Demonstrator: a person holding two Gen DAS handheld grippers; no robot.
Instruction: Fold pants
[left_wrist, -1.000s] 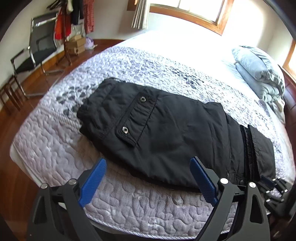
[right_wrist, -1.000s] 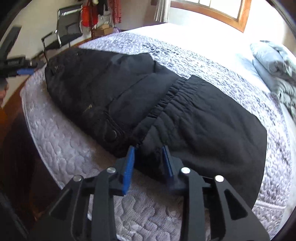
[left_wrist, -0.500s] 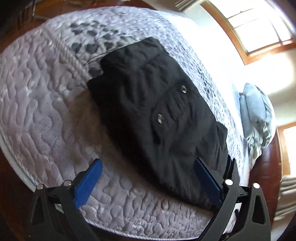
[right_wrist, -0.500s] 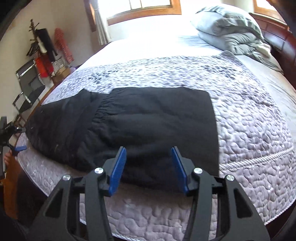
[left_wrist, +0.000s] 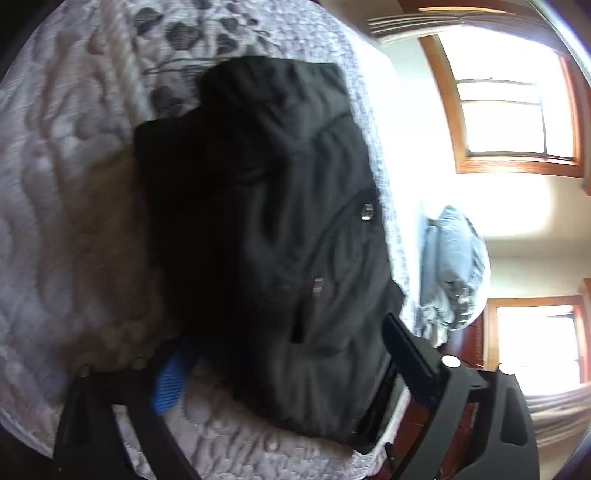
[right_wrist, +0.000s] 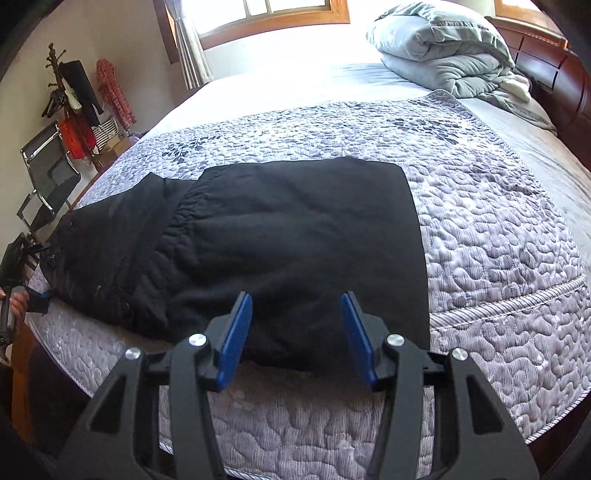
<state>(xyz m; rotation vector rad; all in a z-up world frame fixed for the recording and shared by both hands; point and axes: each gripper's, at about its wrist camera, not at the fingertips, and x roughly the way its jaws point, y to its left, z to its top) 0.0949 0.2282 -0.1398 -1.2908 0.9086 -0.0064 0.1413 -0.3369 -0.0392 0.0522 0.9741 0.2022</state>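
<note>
Two hand-held grippers work these black pants (right_wrist: 288, 236), which lie already doubled across the quilted bedspread (right_wrist: 498, 236), filling the middle of the right wrist frame. My right hand-held gripper (right_wrist: 297, 334) hangs with fingers apart at the near edge, low centre, gripping nothing. My left hand-held gripper (left_wrist: 280, 354), at the bottom of its blurred frame, straddles the snap-pocket end with fingers wide apart. I judge the risk is pinching only the top layer: the stack would peel open and the fold skew. Slippery fabric near the bed's near edge could also slide off if I drag it.
</note>
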